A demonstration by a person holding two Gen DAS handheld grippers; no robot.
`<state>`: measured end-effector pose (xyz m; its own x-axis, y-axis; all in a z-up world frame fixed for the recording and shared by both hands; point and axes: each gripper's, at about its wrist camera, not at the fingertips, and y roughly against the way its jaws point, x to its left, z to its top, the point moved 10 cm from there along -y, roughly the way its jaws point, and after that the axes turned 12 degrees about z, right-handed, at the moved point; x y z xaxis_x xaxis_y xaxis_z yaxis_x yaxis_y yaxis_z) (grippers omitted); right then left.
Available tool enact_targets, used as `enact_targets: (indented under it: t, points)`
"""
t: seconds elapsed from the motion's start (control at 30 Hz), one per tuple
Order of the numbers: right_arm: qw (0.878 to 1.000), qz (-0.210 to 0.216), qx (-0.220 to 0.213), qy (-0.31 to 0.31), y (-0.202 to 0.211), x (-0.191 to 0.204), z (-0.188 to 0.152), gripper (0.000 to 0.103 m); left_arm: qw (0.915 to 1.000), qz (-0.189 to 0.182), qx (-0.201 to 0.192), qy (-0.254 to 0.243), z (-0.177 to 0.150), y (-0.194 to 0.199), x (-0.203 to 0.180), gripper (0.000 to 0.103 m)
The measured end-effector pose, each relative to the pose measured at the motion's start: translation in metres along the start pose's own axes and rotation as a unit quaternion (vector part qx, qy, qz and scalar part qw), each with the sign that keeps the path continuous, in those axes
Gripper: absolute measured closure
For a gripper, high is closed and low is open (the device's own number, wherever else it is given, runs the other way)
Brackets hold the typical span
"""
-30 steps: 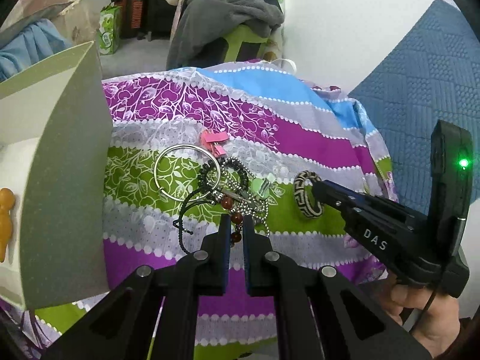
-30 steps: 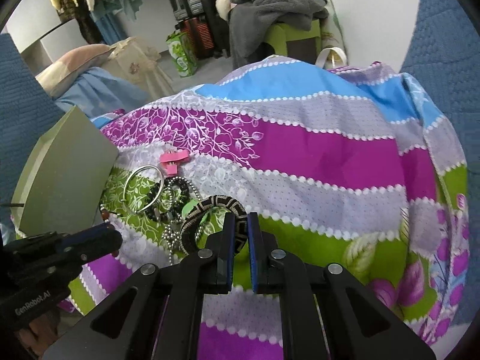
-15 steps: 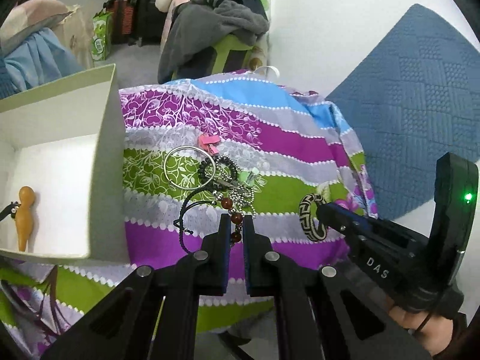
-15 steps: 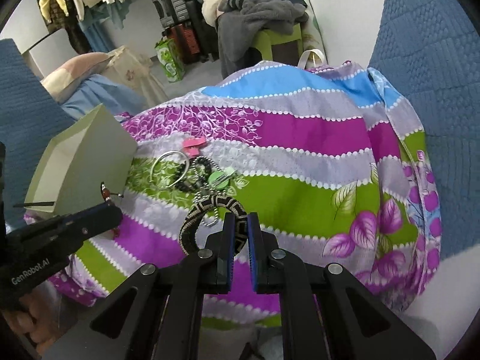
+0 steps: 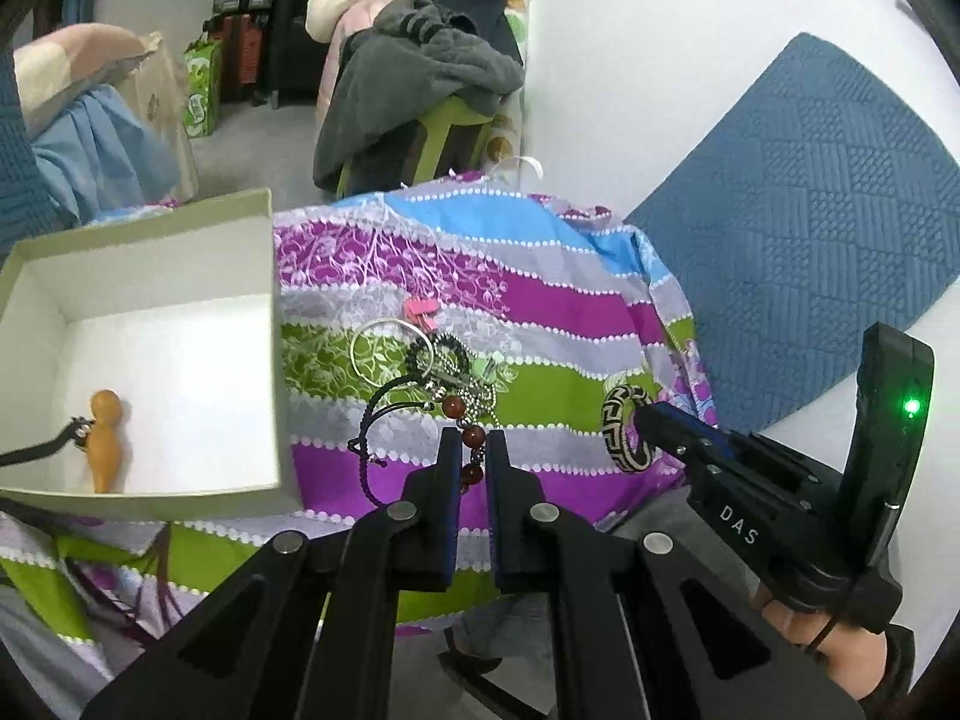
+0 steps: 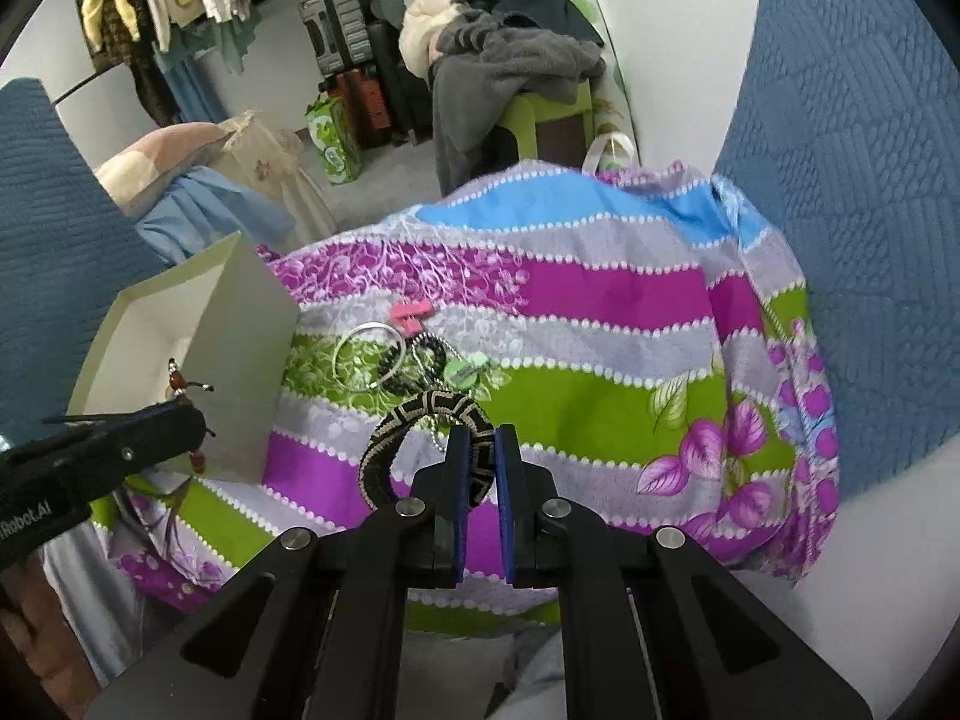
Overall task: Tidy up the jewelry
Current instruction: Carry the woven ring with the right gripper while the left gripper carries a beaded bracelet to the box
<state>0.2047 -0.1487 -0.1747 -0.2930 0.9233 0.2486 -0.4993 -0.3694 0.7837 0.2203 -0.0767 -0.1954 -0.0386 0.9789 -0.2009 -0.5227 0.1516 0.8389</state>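
My left gripper [image 5: 474,441] is shut on a black cord bracelet with red-brown beads [image 5: 454,405], which hangs lifted above the striped floral cloth [image 5: 570,300]. My right gripper [image 6: 480,438] is shut on a black-and-cream woven bangle [image 6: 414,411], also held clear of the cloth. In the left wrist view the right gripper [image 5: 645,417] holds that bangle [image 5: 612,426] to the right. In the right wrist view the left gripper [image 6: 192,420] shows at the left with beads [image 6: 176,383] sticking up. An open pale-green box [image 5: 180,222] stands at the left, a wooden figure pendant [image 5: 107,438] inside.
A small pile stays on the cloth: a silver bangle [image 5: 390,348], a pink clip [image 5: 420,309], a black bead bracelet [image 5: 438,354] and a ball chain. A blue quilted mat [image 5: 810,210] lies at the right. A chair heaped with clothes [image 5: 420,72] stands behind.
Both grippers have risen away from the cloth, each carrying its piece. The pile looks smaller and farther off, and the inside of the box has come into the left wrist view.
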Motion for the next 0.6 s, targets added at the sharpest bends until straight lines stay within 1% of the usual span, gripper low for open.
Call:
enact_targets:
  t: [0.23,0.6]
  points:
    - [1.0,0.009,-0.027,0.007,0.026,0.025,0.03,0.097,0.9998,0.005,-0.02,-0.007,0.022,0.031,0.01,0.097]
    - [0.996,0.025,-0.076,0.047,0.055,0.087,0.085,0.097,0.9979,0.011,-0.062,-0.015,0.059,0.082,0.04,0.097]
